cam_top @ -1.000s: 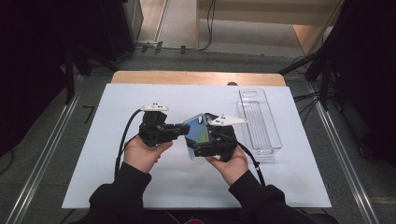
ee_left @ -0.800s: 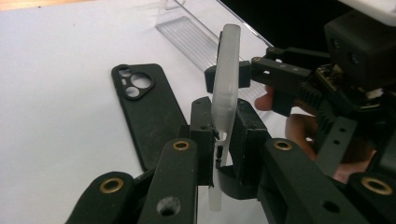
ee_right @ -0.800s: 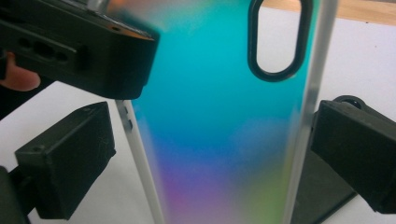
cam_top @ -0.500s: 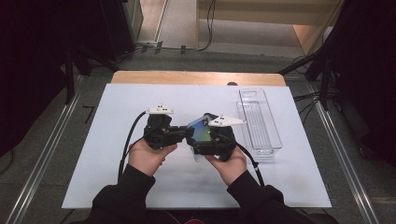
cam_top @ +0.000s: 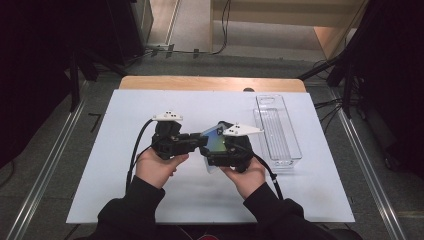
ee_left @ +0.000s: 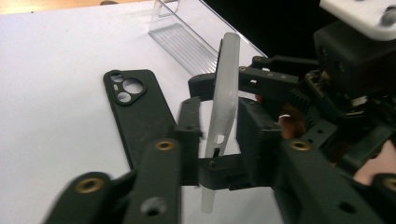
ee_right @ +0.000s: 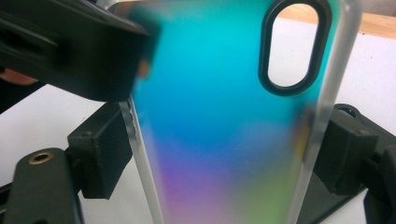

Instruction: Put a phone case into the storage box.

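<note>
Claws meet mid-table: the right claw [ee_right: 224,158] pinches an iridescent phone case [ee_right: 224,116] across its frosted edges, the left claw [ee_left: 219,140] clamping its rim. Light, flexible, slick-looking; grip the edges. A black case [ee_left: 137,112] lies flat at eleven o'clock.

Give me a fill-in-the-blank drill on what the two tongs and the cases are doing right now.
1. The iridescent phone case is held by ____ tongs at once.
2. The black phone case lies flat on the ____.
3. The clear tray sits on the person's ____ side.

Missing words: both; table; right
</note>
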A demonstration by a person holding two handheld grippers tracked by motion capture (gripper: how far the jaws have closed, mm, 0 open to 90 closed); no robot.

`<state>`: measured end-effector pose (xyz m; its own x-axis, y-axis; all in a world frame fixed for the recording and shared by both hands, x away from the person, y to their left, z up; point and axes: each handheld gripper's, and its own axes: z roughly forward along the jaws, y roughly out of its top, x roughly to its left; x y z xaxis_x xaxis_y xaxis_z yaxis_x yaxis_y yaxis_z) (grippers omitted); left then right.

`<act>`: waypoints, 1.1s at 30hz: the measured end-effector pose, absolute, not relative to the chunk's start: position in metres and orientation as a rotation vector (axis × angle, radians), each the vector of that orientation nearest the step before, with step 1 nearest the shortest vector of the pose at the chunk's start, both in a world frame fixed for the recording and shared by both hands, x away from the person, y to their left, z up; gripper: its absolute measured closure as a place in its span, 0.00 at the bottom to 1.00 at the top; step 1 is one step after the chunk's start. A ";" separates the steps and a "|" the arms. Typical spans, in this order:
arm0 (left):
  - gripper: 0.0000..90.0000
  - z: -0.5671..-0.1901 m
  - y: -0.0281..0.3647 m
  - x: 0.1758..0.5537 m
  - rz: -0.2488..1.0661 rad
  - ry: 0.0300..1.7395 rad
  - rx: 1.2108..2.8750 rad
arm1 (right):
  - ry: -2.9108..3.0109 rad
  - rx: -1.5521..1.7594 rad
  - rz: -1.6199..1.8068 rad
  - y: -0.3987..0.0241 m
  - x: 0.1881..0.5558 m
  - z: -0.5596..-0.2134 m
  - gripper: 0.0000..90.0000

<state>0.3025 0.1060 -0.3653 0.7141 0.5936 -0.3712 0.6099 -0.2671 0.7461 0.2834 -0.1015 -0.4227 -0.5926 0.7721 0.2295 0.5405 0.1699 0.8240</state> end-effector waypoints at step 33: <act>0.35 -0.409 0.149 0.303 -0.064 0.753 2.068 | 2.281 1.242 1.456 -0.140 0.300 -0.418 0.17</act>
<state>0.3031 0.1490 -0.4090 0.8128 0.4873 -0.3192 0.5339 -0.4042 0.7427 0.3002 -0.1403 -0.4183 -0.6409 0.7148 0.2799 0.5550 0.1795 0.8123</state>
